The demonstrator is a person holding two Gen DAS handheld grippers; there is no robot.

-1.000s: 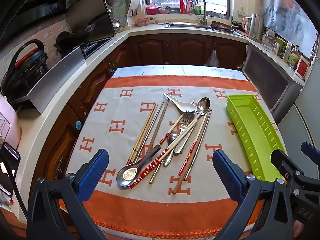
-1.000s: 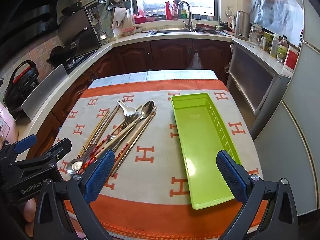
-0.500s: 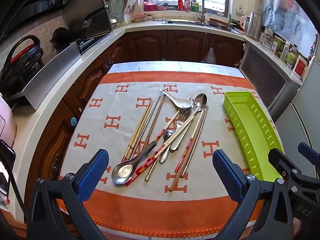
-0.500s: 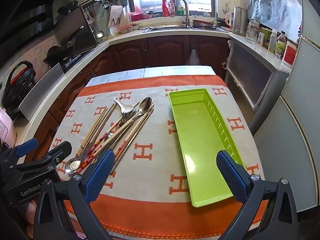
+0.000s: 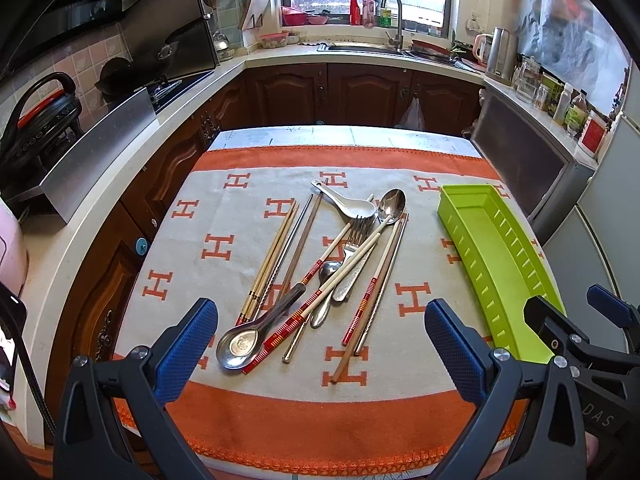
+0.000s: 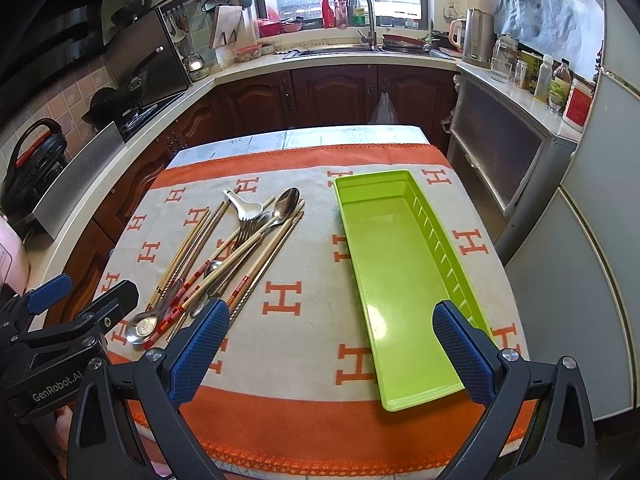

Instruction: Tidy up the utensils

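A loose pile of utensils (image 5: 320, 268) lies on the orange-and-beige cloth (image 5: 224, 208): a white ceramic spoon (image 5: 350, 204), a fork (image 5: 354, 248), metal spoons (image 5: 240, 344) and several chopsticks (image 5: 272, 256). A long lime-green tray (image 6: 400, 264) lies empty to their right. My left gripper (image 5: 320, 354) hovers open above the near end of the pile, holding nothing. My right gripper (image 6: 332, 354) hangs open over the near end of the green tray (image 5: 496, 264), also holding nothing. Each gripper shows at the edge of the other's view.
The cloth covers a small table (image 5: 340, 136) with kitchen counters around it: a stove and pans (image 5: 160, 68) at the left, a sink (image 5: 368, 46) at the back, bottles and a kettle (image 6: 478, 44) at the right. A grey fridge (image 6: 592, 240) stands close on the right.
Both grippers have drifted slightly forward and higher over the table, so the utensils and tray sit a little lower and farther in view. Both stay open; nothing was touched.
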